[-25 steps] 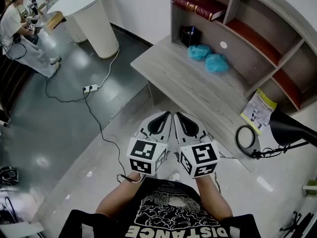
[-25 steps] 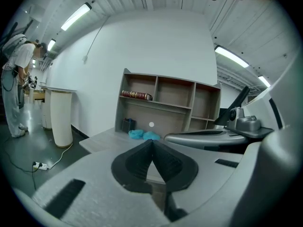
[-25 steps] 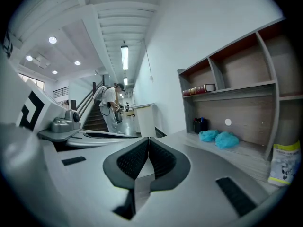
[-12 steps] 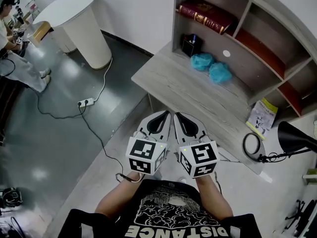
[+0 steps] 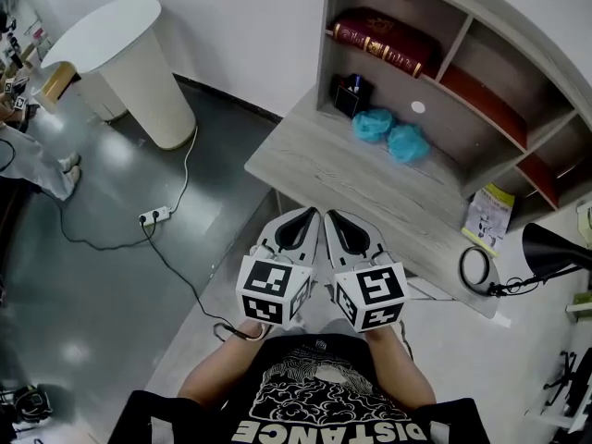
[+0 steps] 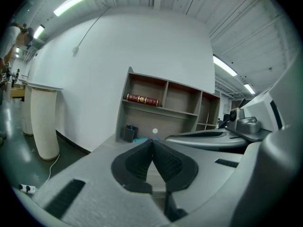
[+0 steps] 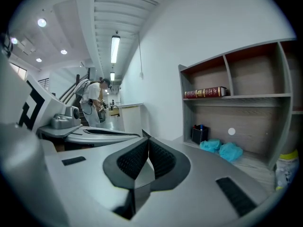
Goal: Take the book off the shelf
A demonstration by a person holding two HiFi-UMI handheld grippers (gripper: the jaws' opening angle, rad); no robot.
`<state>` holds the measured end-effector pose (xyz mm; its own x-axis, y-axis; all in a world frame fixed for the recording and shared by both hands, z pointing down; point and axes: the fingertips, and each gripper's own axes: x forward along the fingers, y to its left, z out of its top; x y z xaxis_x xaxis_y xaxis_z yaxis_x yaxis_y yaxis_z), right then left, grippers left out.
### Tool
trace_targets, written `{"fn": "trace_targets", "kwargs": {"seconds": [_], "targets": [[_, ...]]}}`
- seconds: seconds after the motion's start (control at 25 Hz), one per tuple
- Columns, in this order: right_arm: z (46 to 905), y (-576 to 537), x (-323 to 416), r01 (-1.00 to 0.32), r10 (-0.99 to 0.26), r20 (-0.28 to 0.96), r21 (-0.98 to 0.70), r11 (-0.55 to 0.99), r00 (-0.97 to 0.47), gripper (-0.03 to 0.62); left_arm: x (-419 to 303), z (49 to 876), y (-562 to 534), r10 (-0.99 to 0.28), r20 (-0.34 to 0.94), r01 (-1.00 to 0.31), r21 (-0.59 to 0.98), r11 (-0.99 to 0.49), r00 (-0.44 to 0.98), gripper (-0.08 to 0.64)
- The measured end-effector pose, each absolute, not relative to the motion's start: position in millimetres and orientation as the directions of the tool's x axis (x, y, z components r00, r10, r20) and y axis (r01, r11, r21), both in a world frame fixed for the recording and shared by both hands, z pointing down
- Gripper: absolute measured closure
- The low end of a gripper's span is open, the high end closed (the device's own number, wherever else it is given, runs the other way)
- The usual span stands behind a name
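A dark red book with gold lettering lies flat in the upper left compartment of the grey shelf unit; it also shows as the book in the left gripper view and the book in the right gripper view. My left gripper and right gripper are held side by side close to my body, in front of the desk's near edge and well short of the shelf. Both are shut with nothing between the jaws, as the left gripper and right gripper views show.
Two blue crumpled cloths and a small black box sit on the grey desk. A black lamp with a coiled cable and a yellow packet stand at the right. A white round table and a power strip are at the left.
The view has shifted: the shelf and desk sit slightly lower and further left in frame, and the person at the far left has mostly left the view. The grippers hold the same pose.
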<state>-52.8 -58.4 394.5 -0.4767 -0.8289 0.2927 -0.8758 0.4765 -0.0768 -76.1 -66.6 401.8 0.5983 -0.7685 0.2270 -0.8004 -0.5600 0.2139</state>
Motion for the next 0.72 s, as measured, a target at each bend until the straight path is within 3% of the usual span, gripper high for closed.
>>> {"fn": "trace_targets", "kwargs": {"seconds": [0.72], "targets": [[400.3,-149.8,2.3,-0.889,-0.848,0.267,-0.115,0.444,-0.458,0.575,-22.9,408.3,-156.8,-0.750,0.244,-0.788,0.199,-0.582,0.615,0.551]]}}
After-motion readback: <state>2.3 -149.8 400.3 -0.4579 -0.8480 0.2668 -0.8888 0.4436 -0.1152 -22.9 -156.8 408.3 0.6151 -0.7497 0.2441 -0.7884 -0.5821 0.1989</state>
